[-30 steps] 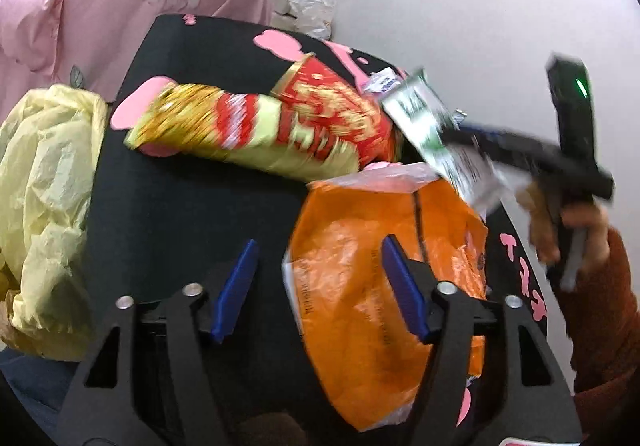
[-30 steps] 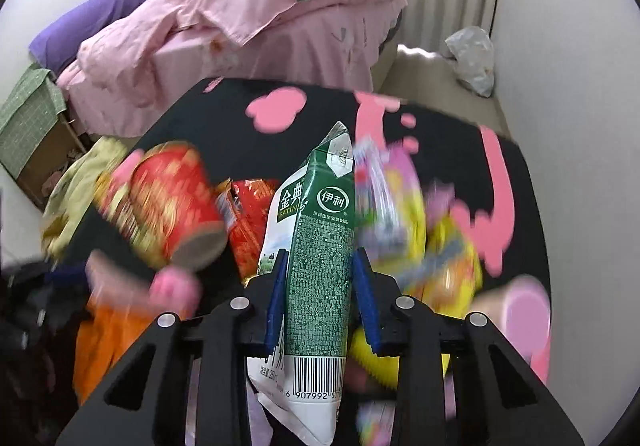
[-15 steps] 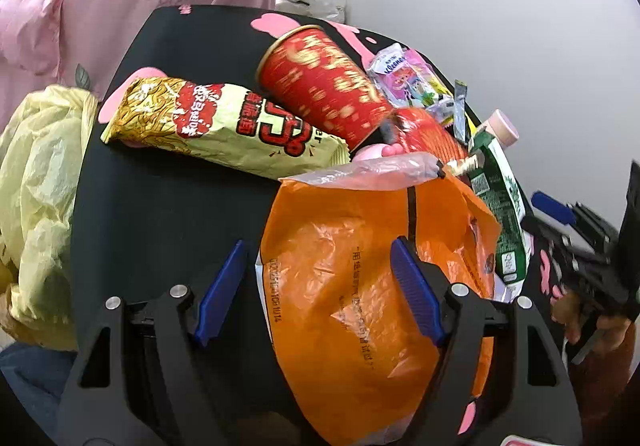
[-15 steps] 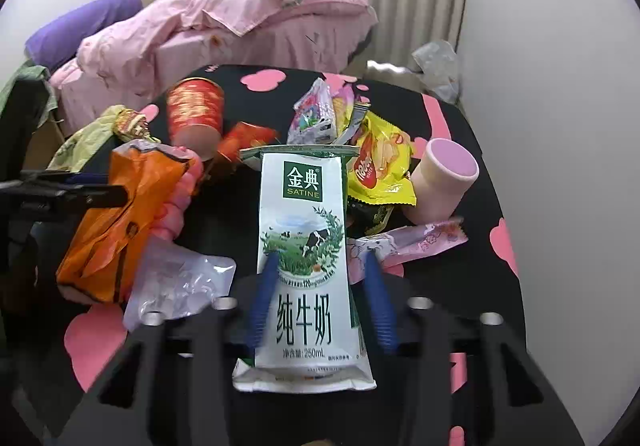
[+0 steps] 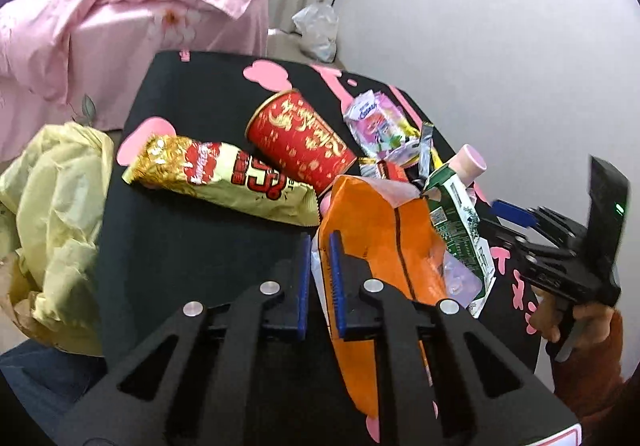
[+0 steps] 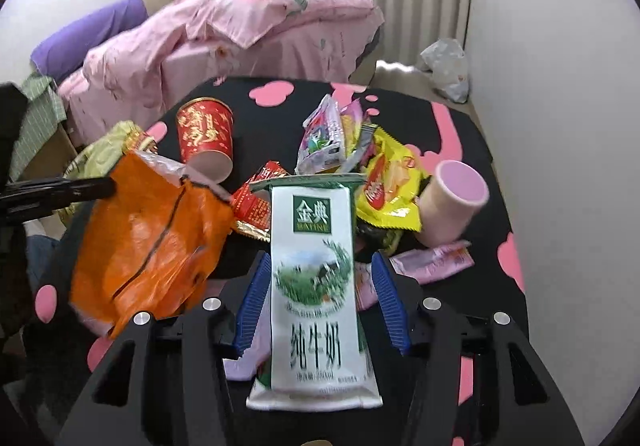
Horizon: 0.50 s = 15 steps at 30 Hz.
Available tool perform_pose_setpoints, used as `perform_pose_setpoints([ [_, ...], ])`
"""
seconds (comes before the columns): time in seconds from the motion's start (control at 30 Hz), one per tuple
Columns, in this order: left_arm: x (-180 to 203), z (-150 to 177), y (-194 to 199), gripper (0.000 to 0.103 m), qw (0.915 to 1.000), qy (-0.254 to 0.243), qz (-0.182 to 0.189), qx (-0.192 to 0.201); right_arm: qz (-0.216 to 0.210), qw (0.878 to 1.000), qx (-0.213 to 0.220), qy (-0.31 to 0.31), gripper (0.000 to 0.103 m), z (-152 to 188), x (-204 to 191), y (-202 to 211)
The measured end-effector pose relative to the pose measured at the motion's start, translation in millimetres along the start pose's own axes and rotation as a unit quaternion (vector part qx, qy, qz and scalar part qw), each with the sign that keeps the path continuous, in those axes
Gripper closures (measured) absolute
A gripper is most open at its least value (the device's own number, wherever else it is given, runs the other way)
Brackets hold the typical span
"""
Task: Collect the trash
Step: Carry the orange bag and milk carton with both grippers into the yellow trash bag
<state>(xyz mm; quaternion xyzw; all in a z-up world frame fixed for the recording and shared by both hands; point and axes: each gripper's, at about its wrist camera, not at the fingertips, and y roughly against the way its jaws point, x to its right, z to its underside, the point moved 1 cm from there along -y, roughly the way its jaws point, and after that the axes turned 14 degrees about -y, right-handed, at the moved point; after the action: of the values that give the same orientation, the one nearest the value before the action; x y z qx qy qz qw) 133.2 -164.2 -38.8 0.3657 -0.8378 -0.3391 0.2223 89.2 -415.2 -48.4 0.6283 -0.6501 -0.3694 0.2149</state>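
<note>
Fingers of the left gripper (image 5: 319, 278), wide half a second before, had closed on the orange bag's (image 5: 376, 230) edge; right gripper (image 6: 322, 300) had spread, milk carton (image 6: 314, 286) loose between its fingers. Bag secured; remaining wrappers littered the black surface (image 5: 192, 246).

A black table (image 6: 460, 114) with pink blotches carries the litter. A red paper cup (image 6: 205, 136) lies tipped toward the left edge, a pink cup (image 6: 454, 202) near the right edge, and snack wrappers (image 6: 360, 154) are heaped mid-table.
</note>
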Motion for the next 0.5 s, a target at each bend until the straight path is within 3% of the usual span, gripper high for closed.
perform_pose_setpoints([
  [0.27,1.1,-0.9,6.7,0.094,0.9999,-0.005,0.006,0.013,-0.015,0.998,-0.055,-0.004,0.053,-13.5,-2.6,-29.1],
  [0.5,12.5,-2.0,6.1,0.094,0.9994,-0.021,0.023,0.018,-0.007,0.996,-0.075,0.044,0.051,-7.0,-15.1,-24.8],
])
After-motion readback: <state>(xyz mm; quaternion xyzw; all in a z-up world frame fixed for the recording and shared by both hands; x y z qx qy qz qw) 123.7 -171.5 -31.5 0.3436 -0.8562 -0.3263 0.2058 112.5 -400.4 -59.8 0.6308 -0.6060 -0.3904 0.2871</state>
